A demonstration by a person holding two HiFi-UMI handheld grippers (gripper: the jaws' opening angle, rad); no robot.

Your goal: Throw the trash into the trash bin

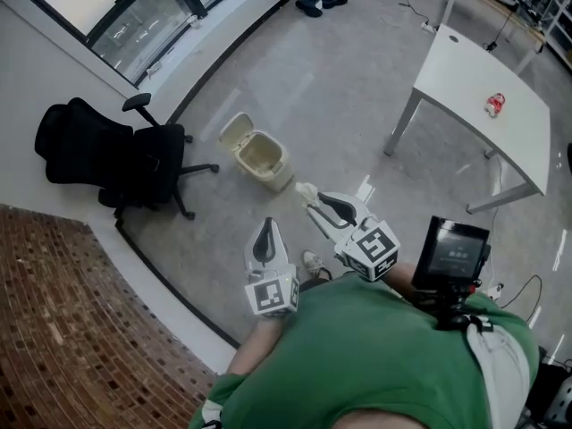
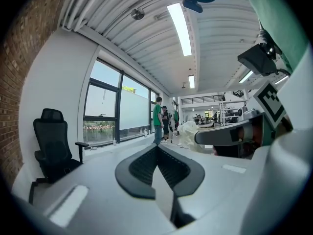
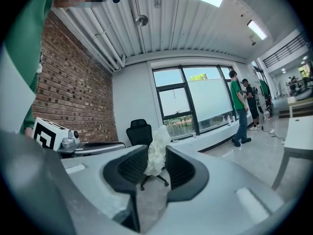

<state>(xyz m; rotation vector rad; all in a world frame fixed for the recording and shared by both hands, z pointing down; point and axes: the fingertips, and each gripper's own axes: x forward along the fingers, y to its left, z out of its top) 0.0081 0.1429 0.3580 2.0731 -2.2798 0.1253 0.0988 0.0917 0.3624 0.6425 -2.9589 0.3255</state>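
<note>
Transport stage of disposal. My right hand-held gripper [image 1: 320, 206] is closed on the trash [image 3: 157, 152], a crumpled white wad pinched between the ribbed pads and standing up above them. My left hand-held gripper [image 2: 157, 149] has its jaws together at the tips with nothing between them, and rides near the right one, on its left. The trash bin [image 1: 273, 175] stands on the floor [image 1: 340, 96] a little farther out than the wad and slightly to its left, with its lid [image 1: 235, 130] tipped back so the mouth lies open. A black office chair [image 1: 107, 155] stands to the left of the bin, apart from it. A white desk [image 1: 474, 79] on the far right carries a small red-and-white item [image 1: 494, 105], too small to identify. I judge the pick-up complete and the carry in hand, since the wad is near the bin but not yet over its opening. The next move calls for bringing the right tips above the open mouth, inside the rim and clear of the raised lid, then spreading the jaws so the light wad falls in rather than clinging to a pad.
</note>
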